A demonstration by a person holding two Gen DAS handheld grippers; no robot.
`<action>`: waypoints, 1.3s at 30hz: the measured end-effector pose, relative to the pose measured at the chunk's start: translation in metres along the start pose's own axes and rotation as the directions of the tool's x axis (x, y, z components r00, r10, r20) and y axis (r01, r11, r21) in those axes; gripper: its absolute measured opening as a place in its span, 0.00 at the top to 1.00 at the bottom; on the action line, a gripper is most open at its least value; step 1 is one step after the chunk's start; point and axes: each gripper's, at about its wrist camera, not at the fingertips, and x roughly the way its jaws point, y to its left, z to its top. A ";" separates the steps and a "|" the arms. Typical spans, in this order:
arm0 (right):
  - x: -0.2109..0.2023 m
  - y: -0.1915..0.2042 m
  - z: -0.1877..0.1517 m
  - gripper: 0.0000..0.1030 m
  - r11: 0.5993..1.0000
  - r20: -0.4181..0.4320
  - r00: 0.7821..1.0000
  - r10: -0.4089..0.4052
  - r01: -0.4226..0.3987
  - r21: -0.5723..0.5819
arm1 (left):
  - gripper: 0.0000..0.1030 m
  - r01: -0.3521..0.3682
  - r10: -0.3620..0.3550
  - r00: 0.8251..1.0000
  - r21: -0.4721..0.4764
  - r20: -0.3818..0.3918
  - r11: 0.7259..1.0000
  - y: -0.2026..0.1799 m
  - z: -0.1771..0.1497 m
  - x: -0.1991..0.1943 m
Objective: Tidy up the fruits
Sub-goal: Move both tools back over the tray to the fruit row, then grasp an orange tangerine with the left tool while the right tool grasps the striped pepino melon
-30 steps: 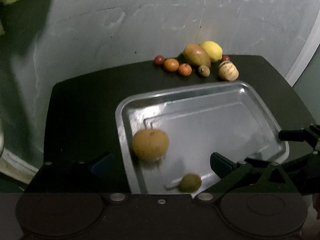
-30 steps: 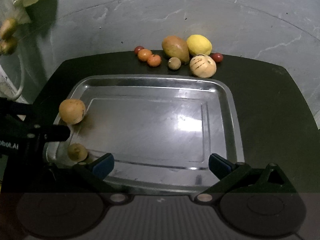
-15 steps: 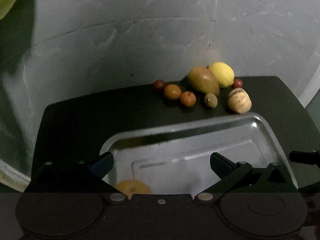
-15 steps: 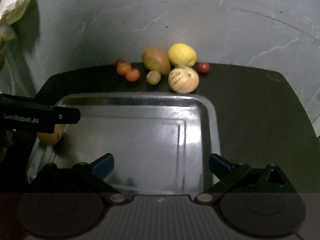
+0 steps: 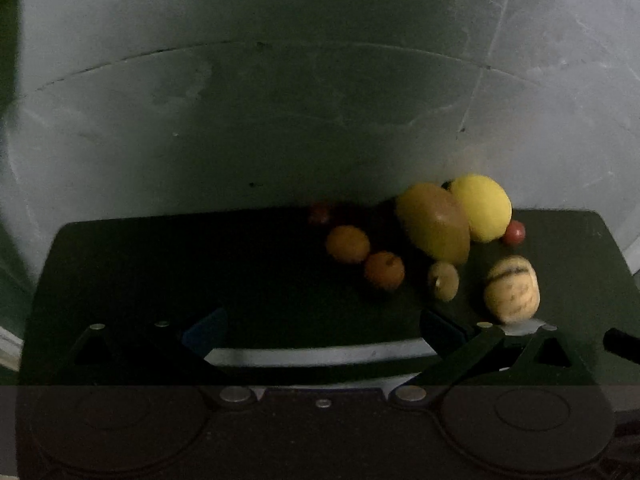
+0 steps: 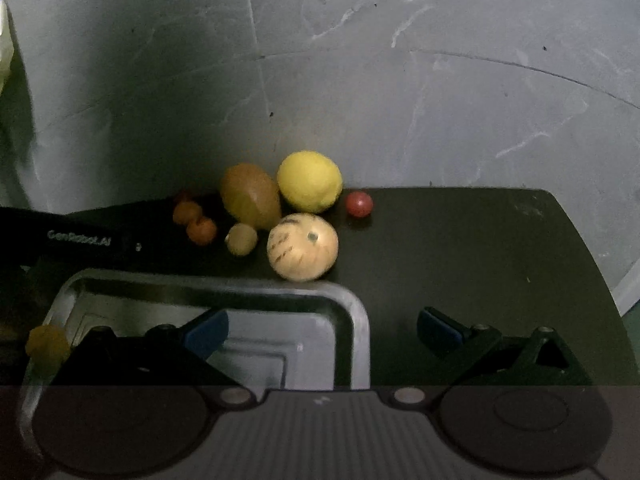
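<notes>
With both grippers, left [image 5: 322, 326] and right [image 6: 322, 328], spread wide and empty, we judge the striped melon [image 6: 303, 246] (touching the tray [image 6: 352, 308] rim) liable to roll if nudged.

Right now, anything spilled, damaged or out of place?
Nothing spilled or damaged. Most fruit sits outside the metal tray, clustered at the black table's far edge; the striped melon rests at the tray's rim. Both grippers, left gripper and right gripper, are open, empty.

Dark table [image 6: 460, 248] up against a grey wall, with a metal tray [image 6: 356, 320] sitting on it. Behind the tray there's a loose bunch of fruit: lemon [image 6: 310, 181], mango [image 6: 251, 195], striped melon [image 6: 303, 246], two small oranges [image 6: 201, 230], a red cherry-sized one [image 6: 359, 203].
</notes>
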 end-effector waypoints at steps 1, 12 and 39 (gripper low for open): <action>0.004 -0.001 0.002 0.00 1.000 0.003 1.000 0.005 -0.005 -0.002 | 0.01 0.003 -0.003 1.000 -0.004 0.001 1.000 -0.002 0.003 0.003; 0.028 -0.003 0.017 0.11 0.999 0.022 0.999 0.045 -0.044 -0.020 | 0.11 0.047 -0.048 0.999 -0.055 -0.023 0.997 -0.008 0.008 0.025; 0.054 0.001 0.029 0.33 0.998 0.014 0.998 0.067 -0.067 -0.014 | 0.61 0.107 -0.111 0.993 -0.111 -0.028 0.988 -0.017 0.016 0.043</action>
